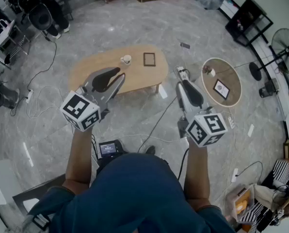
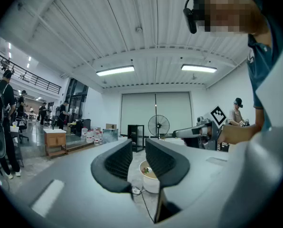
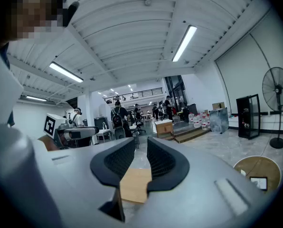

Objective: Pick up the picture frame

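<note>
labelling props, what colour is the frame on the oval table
Dark, nearly black rectangular picture frame; head view.

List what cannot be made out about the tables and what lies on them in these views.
Head view: the picture frame on the oval table is too small to show its image.
Head view: what the cup holds, too small.
Right gripper view: the oval table is mostly hidden behind the right gripper; its frame is unseen.
Right gripper view: the round table is cut by the lens edge.

I'm seeing a light wood desk (image 1: pixel 93 67), dark picture frame (image 1: pixel 149 59), white cup (image 1: pixel 126 59) and grey veined floor (image 1: pixel 135 18). Left hand-held gripper (image 1: pixel 118 74) and right hand-held gripper (image 1: pixel 182 84) are grey with black pads (image 2: pixel 118 161) and black-and-white marker cubes (image 1: pixel 81 110).
</note>
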The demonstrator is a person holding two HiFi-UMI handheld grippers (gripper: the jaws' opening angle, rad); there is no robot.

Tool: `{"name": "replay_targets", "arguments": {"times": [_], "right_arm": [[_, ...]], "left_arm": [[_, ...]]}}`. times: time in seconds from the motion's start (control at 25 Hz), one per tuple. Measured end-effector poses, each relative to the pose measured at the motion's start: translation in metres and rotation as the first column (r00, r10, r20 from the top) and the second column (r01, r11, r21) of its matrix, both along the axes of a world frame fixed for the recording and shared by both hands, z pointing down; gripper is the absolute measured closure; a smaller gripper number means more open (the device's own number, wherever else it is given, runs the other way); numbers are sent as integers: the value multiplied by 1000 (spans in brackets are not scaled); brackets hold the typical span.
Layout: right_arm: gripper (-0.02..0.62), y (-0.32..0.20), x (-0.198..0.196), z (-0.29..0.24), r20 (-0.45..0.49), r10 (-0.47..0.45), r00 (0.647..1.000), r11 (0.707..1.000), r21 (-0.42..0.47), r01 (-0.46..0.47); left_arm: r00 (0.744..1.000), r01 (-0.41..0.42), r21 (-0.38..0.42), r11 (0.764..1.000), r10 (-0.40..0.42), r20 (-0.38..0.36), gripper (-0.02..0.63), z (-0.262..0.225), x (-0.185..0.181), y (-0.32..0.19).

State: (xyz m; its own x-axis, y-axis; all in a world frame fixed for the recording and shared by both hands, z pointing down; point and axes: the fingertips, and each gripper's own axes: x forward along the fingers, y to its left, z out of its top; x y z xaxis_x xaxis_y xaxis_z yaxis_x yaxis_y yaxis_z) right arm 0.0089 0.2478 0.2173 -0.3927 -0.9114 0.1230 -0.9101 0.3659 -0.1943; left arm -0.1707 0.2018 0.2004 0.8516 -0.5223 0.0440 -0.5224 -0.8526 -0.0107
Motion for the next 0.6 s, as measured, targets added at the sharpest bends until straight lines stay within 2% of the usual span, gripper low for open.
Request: {"name": "replay_targets", "arguments": {"times": [0.6], "right_arm": [[517,-11,-54,1,-3,53,999,999,-10,-53]], "left_arm": [[999,-47,-7,999,47,-1,522,2,-53,-19]]}}
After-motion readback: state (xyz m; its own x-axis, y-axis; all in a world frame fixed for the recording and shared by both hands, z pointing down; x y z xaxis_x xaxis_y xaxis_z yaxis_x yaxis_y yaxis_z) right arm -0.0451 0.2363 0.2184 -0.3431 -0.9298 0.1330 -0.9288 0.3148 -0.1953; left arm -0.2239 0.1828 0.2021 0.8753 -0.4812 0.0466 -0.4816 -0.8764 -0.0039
